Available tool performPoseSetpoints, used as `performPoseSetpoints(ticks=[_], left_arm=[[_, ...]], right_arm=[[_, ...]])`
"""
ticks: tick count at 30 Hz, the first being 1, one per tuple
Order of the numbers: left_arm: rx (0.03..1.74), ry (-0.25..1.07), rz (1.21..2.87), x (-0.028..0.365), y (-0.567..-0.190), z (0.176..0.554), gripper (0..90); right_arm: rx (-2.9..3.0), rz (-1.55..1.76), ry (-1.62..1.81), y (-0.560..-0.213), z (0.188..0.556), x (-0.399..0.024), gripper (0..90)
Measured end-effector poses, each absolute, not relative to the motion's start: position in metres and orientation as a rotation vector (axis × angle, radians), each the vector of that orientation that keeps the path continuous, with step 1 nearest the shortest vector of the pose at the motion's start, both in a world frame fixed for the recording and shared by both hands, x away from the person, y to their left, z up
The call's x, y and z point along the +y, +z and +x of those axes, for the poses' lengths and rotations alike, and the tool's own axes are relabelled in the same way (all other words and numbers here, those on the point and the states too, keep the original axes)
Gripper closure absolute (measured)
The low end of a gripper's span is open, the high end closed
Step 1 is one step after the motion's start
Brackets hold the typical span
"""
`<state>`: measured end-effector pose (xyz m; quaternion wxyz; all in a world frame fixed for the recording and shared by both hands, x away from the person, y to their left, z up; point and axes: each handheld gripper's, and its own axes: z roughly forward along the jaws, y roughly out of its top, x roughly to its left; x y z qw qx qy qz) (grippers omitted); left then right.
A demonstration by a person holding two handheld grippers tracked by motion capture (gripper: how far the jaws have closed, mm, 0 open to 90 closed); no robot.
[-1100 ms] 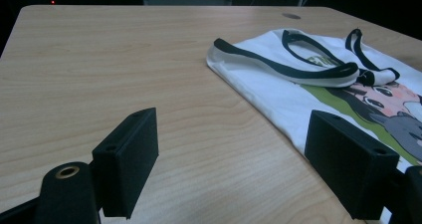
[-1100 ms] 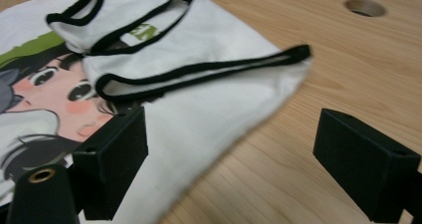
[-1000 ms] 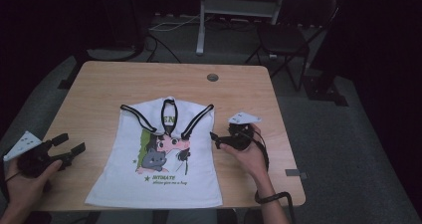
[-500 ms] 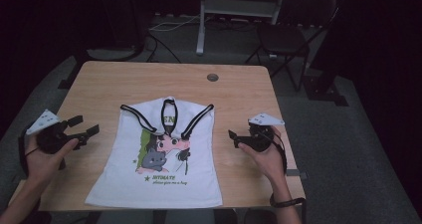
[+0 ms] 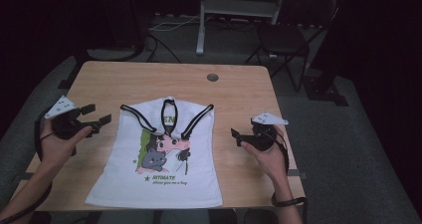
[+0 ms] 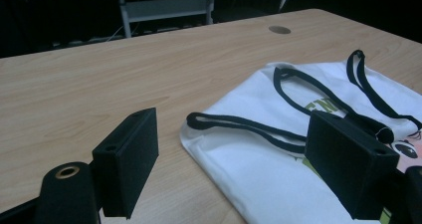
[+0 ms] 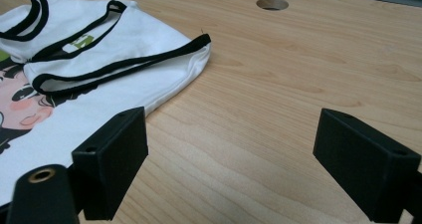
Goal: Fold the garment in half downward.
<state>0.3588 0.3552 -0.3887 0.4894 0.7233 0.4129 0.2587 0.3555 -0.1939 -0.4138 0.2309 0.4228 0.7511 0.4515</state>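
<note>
A white sleeveless top with black trim and a cartoon print lies flat on the wooden table, neck toward the far side. My left gripper is open just left of the top's left shoulder strap. In the left gripper view the gripper is open and frames that strap and the top. My right gripper is open to the right of the top, over bare wood. Between its jaws in the right gripper view there is only table; the top's shoulder lies ahead and to the left.
A round cable hole sits near the table's far edge. Behind the table stand a dark chair and a metal shelf frame, with cables on the floor. Bare wood lies on both sides of the top.
My left gripper has moved forward and right, toward the top's left shoulder. My right gripper drew away to the right of the top, then held still. Both stay open.
</note>
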Motion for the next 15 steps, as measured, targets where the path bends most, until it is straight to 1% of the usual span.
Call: performPoseSetpoints(ticks=[4,10,14,15], left_arm=[[1.015,0.619,1.776,0.352,-0.384,0.378,21.0],[1.102,0.602,1.834,0.349,-0.383,0.423,21.0],[1.144,0.594,1.837,0.345,-0.381,0.448,21.1],[1.158,0.59,1.834,0.344,-0.382,0.454,21.1]], right_arm=[[2.075,1.157,1.244,-0.408,0.365,-0.19,13.4],[2.095,1.173,1.248,-0.391,0.408,-0.176,13.4],[2.115,1.195,1.227,-0.385,0.438,-0.16,13.6],[2.125,1.195,1.211,-0.385,0.445,-0.155,15.0]])
